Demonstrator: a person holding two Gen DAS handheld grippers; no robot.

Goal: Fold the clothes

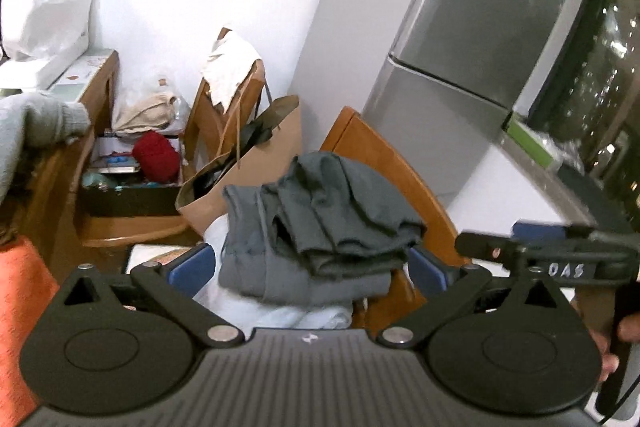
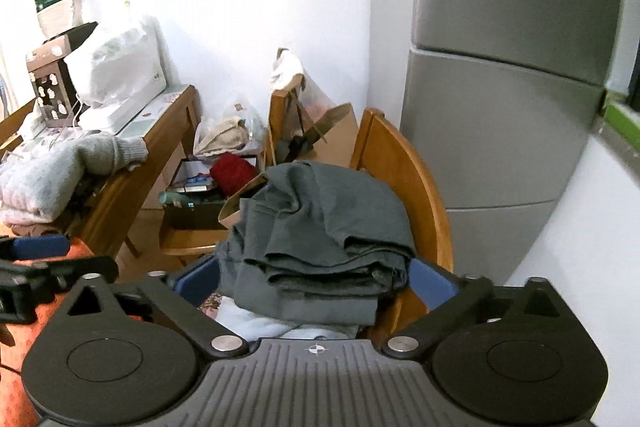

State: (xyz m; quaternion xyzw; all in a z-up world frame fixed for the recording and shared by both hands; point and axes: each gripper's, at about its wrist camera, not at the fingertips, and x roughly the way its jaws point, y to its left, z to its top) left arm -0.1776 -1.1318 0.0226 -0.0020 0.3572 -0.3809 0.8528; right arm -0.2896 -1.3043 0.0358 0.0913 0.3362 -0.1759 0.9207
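While both tools stand wide with nothing between their fingers, the dark grey garment (image 1: 332, 227) lies folded just ahead of the left gripper (image 1: 308, 263), on a pile of lighter clothes. Beyond the right gripper (image 2: 316, 279), a wooden chair (image 2: 416, 187) rises behind the pile.

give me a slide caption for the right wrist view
Right tongs open around a folded dark grey garment stacked on a wooden chair, grey fridge behind.
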